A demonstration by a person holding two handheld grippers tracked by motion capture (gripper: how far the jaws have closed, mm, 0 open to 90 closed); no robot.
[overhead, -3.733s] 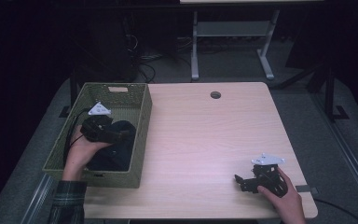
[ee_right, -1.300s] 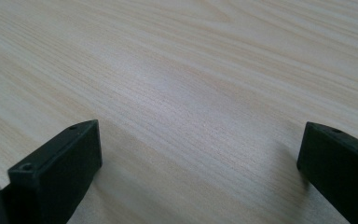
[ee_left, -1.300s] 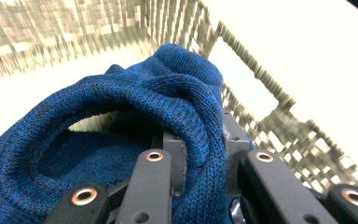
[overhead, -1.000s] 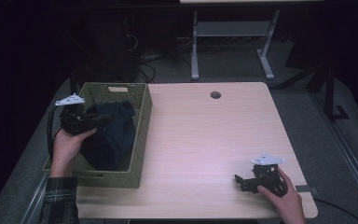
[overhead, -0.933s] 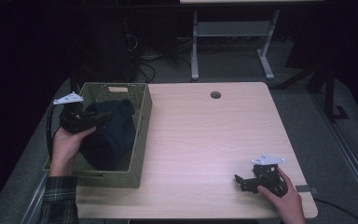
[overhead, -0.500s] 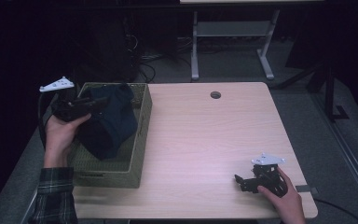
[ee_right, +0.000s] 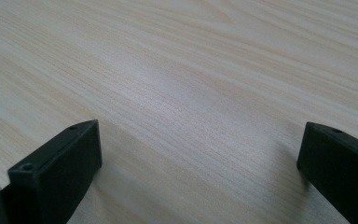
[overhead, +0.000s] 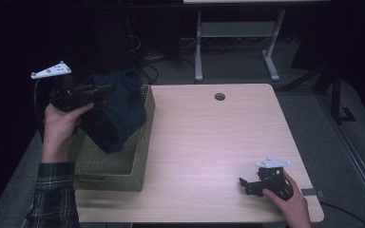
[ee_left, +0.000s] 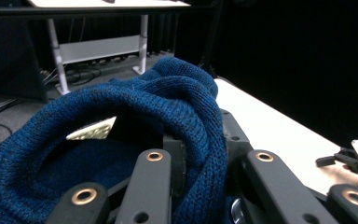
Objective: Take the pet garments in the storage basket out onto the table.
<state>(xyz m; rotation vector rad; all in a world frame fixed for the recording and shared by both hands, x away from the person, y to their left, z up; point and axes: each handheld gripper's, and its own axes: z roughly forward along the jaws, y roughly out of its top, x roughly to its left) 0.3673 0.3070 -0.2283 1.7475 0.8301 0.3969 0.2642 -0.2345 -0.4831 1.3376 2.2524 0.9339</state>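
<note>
Left hand-held gripper (overhead: 95, 90): held up in the person's left hand (overhead: 62, 128) above the far left corner of the basket, pointing right, jaws pinching a fold of a dark blue knitted garment (overhead: 116, 111); grey three-cornered plate on top. In the left gripper view the thick knit (ee_left: 168, 107) loops over and between the black jaws and bunches to their left. The garment hangs from the grip, its lower part draped over the far right rim and down into the basket. Basket (overhead: 123, 171): olive green, woven, rectangular, standing on the left part of the tabletop with its long side running near to far; bottom bare at the near end. Right hand-held gripper (overhead: 247, 185): resting on the tabletop at the near right corner, in the person's right hand (overhead: 290, 202), pointing left; jaws spread wide with bare wood between them, as the right gripper view shows. Tabletop (overhead: 209, 142): pale wood grain, a round cable hole (overhead: 219, 97) near its far edge. Sleeve (overhead: 54, 194): plaid, on the left forearm. Beyond the tabletop: dark floor, cables, a white desk frame (overhead: 235, 33).
</note>
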